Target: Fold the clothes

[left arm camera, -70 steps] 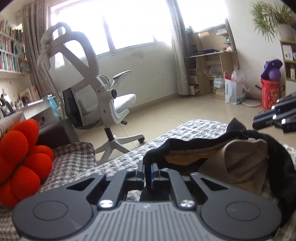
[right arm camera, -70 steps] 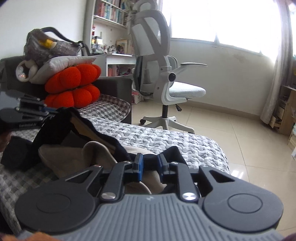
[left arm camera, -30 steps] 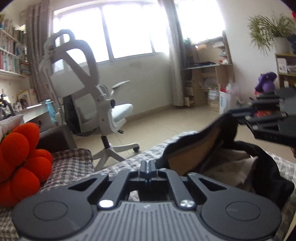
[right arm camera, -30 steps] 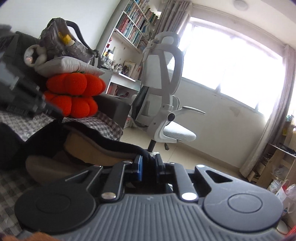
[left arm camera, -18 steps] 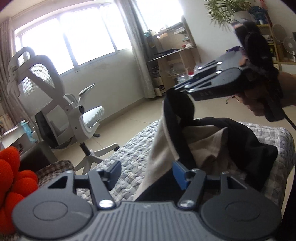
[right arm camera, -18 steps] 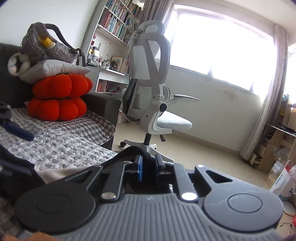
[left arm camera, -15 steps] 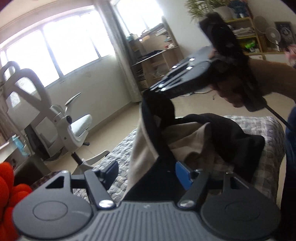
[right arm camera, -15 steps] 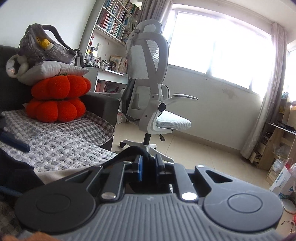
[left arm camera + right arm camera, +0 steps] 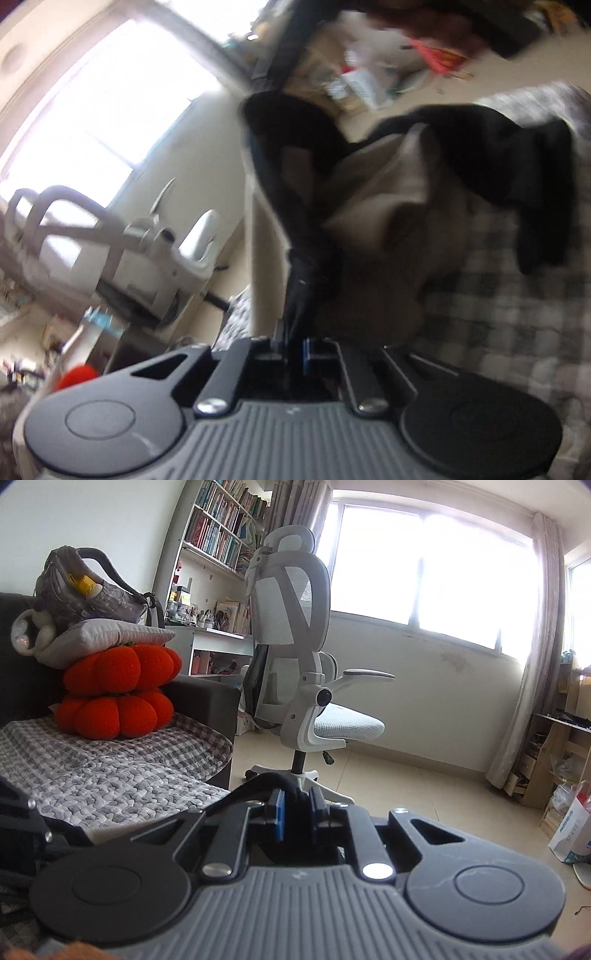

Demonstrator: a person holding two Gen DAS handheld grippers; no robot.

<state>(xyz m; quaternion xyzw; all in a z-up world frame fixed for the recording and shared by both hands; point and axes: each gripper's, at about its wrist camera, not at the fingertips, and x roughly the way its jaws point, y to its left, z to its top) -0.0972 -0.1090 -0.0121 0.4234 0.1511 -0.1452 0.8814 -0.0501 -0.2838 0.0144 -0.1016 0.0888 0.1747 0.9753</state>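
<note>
Black garment with a tan fleecy lining [image 9: 373, 184], soft, limp and light, hangs over the grey pebble-print sofa cover [image 9: 517, 314], my left gripper [image 9: 293, 349] and right gripper [image 9: 295, 814] each pinching its dark hem, the surest hold.

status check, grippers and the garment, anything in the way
Left gripper and right gripper both shut on garment. Garment lifted, part on sofa cover. Nothing blocking.

We see a grey pebble-patterned sofa cover [image 9: 122, 782]; on it, two stacked orange cushions [image 9: 118, 690] at the back, and a black-and-beige garment [image 9: 424, 177] draped nearer us.
</note>
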